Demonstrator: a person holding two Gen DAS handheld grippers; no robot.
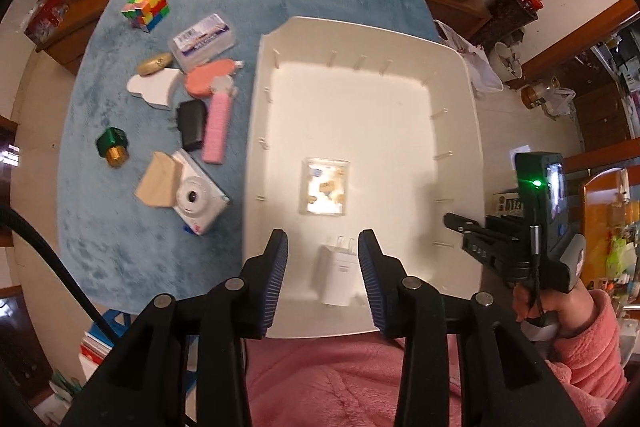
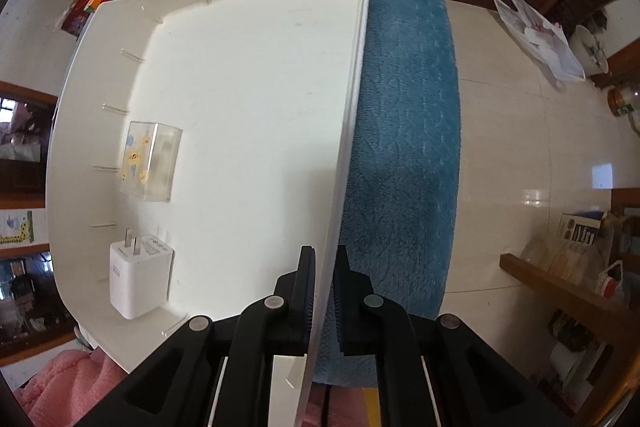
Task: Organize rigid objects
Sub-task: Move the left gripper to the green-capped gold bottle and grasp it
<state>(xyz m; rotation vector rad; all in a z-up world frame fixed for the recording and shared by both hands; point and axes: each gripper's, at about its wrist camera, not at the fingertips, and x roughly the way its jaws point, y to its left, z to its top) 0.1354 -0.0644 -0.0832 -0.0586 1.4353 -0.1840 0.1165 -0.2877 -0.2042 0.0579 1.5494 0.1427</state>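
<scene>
Just below my left gripper (image 1: 323, 247), a white plastic plug-in charger (image 1: 338, 273) is lying flat on the floor of a large white plastic bin (image 1: 460, 67), its two prongs pointing away from me. My blue-ribbed pads (image 1: 280, 263) are standing spread on either side of the charger, not pressing on it, so I am holding nothing there. My pink fleece sleeve and lap are filling the bottom of that view.

My right gripper (image 2: 324, 279) is pinching the bin's right-hand rim (image 2: 352, 115), one finger inside the wall and one outside over the blue plush cloth (image 1: 100, 207), jaws pressed together on the thin plastic.

A little farther in, a small clear plastic case with yellow cartoon figures (image 1: 325, 190) is resting on the bin floor, apart from the charger.

Left of the bin, on the blue cloth, the loose things are waiting: a white instant camera (image 1: 200, 201) overlapping a tan wooden block (image 1: 158, 183), a green and brass cylinder (image 1: 113, 147), a black adapter (image 1: 192, 125) beside a long pink bar (image 1: 217, 131), a white cloud-shaped piece (image 1: 154, 89), a salmon-pink round piece (image 1: 208, 79), a gold oval (image 1: 155, 63) and a translucent rectangular box with a label (image 1: 204, 41). Farthest back, a multicoloured puzzle cube (image 1: 146, 9) is sitting alone near the cloth's far corner.
</scene>
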